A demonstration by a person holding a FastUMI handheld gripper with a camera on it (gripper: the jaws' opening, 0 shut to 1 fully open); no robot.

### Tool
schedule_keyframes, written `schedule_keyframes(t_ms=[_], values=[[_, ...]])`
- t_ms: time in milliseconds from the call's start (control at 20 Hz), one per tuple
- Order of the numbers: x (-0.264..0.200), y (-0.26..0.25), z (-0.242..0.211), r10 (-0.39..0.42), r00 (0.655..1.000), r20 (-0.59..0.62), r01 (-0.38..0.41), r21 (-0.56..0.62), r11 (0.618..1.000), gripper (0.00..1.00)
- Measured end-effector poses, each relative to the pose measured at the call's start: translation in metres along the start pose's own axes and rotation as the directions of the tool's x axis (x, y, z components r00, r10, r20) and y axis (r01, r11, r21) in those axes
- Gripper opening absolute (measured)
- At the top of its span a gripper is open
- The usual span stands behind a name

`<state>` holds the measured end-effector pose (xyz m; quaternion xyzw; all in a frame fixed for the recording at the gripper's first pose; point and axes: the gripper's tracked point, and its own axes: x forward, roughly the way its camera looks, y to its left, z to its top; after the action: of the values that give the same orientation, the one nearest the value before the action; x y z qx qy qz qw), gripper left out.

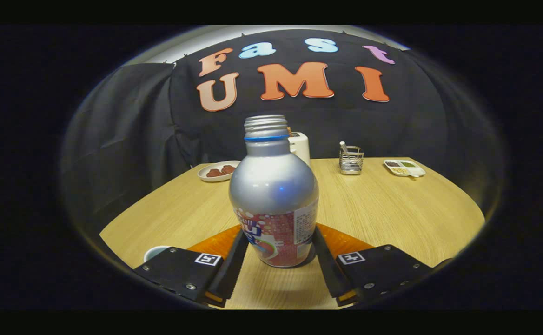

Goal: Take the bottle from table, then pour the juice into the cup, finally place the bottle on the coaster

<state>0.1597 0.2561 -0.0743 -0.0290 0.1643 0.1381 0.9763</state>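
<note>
- Black cloth hangs behind a round, pale wood-grain table (392,209), which carries everything in sight.
- At the table's far edge stand a white plate with dark red pieces (217,171) to the left, a small wire rack holder (351,160) further right, and a white divided dish of small foods (404,168) at far right; a white boxy object (301,145) peeps out from behind the bottle's neck.
- Near and central stands the silver aluminium bottle with a red printed label (274,195), upright on the wood; its threaded mouth is uncapped, with a blue ring below the threads.
- An orange flat coaster (346,242) lies behind the bottle's base, showing on either side of it; a white cup (156,251) sits near left, just beside the left finger, mostly hidden.
- The gripper (278,267) has its fingers spread about the label's width, one on each flank of the lower body; both seem to touch or almost touch it; whether they press I cannot tell.
- Judged step: the first one, taking the bottle; pouring and placing remain undone.
- Next move, as I read it, calls for a firm squeeze low on the label, then a straight lift; the open mouth means any tilt before reaching the cup risks a spill; the cup lies to the left, so the carry is short.
</note>
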Motion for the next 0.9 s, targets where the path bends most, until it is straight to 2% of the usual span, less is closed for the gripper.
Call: schedule_keyframes(t_ms=[450,900], values=[[0.028,-0.003,-0.015,-0.002,1.0,0.003,0.002,-0.008,1.0,0.76],[0.031,-0.002,-0.022,-0.003,1.0,0.0,0.003,-0.035,0.999,0.77]])
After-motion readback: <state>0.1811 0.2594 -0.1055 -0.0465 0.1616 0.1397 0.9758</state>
